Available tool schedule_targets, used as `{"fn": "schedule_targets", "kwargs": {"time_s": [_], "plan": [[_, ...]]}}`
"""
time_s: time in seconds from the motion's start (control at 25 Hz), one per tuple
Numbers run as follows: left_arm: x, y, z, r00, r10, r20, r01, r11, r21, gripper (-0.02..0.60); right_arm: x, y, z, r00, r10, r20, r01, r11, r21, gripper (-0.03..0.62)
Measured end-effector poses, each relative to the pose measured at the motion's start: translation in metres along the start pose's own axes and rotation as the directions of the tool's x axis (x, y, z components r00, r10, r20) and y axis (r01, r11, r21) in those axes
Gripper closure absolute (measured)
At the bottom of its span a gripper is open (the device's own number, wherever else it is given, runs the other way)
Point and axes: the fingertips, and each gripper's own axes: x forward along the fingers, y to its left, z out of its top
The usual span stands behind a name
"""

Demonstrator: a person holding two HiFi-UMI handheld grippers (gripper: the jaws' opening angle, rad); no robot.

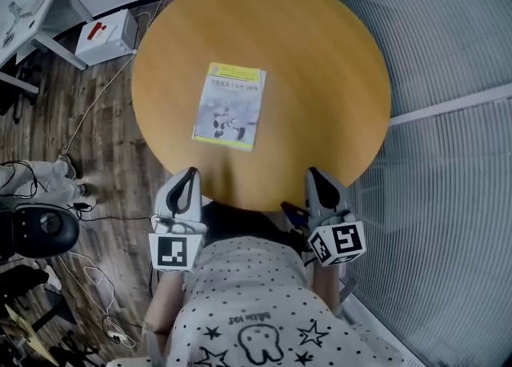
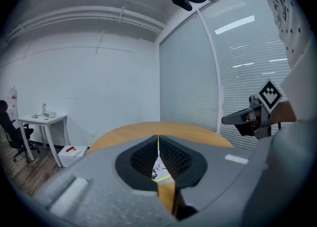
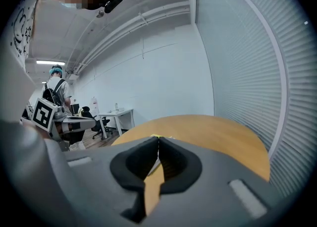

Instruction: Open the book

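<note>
A closed book (image 1: pixel 230 105) with a pale cover and yellow bands lies flat on the round wooden table (image 1: pixel 320 53), left of the middle. My left gripper (image 1: pixel 189 173) hovers at the table's near edge, below the book, its jaws shut with nothing between them. My right gripper (image 1: pixel 314 174) hangs at the near edge too, to the right, jaws shut and empty. In the left gripper view a sliver of the book (image 2: pixel 160 170) shows through the jaws' gap. The right gripper view has only a thin edge of the book (image 3: pixel 157 136) above the jaw tips.
A white box (image 1: pixel 106 36) and cables lie on the wooden floor left of the table. A white desk (image 1: pixel 32 17) stands at the far left. Slatted blinds (image 1: pixel 448 61) run along the right side. A black chair (image 1: pixel 36 229) sits at lower left.
</note>
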Motion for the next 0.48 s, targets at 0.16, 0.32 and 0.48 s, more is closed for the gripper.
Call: {"fn": "schedule_targets", "kwargs": {"time_s": [0.16, 0.32, 0.48], "plan": [[0.007, -0.002, 0.003, 1.0, 0.0, 0.017, 0.0, 1.0, -0.005, 0.563, 0.006, -0.006, 0.0, 1.0, 0.006, 0.002, -0.006, 1.0, 0.001, 0.589], [0.016, -0.002, 0.001, 0.999, -0.01, 0.03, 0.01, 1.0, 0.001, 0.563, 0.013, -0.009, -0.004, 1.0, 0.005, 0.008, -0.005, 1.0, 0.007, 0.589], [0.024, 0.003, 0.004, 0.999, -0.027, 0.042, 0.027, 1.0, 0.003, 0.563, 0.017, -0.01, -0.004, 1.0, -0.011, 0.006, 0.011, 1.0, 0.016, 0.589]]}}
